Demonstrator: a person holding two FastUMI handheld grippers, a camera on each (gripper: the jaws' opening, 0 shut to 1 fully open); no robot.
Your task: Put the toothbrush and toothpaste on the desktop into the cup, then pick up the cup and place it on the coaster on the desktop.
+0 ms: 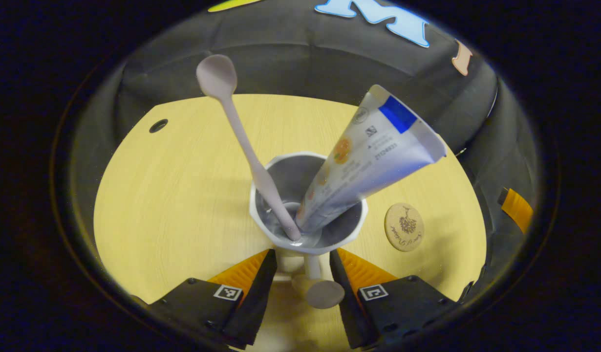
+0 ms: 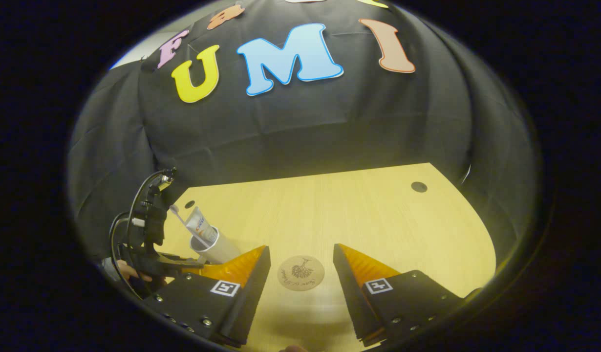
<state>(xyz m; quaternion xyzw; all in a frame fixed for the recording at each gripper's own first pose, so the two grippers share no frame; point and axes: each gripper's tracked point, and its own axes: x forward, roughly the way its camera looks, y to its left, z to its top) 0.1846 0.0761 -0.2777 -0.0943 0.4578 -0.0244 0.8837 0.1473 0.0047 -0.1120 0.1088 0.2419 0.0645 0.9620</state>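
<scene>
Glossy plastic cup (image 1: 309, 205), matt wood-grain desktop (image 1: 183, 195), cork-like coaster (image 1: 404, 227) (printed top)

Left gripper view close above cup (image 1: 308, 205); right farther; both share coaster (image 2: 300, 273).

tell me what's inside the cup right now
The cup holds the toothbrush, leaning left, and the toothpaste, leaning right. Their lower ends hide part of the cup's bottom; anything beneath them can't be seen.

toothbrush (image 1: 251, 161) bristles: hidden in cup (image 1: 308, 244) | cup base: seemingly behind left claw (image 1: 303, 266)
</scene>
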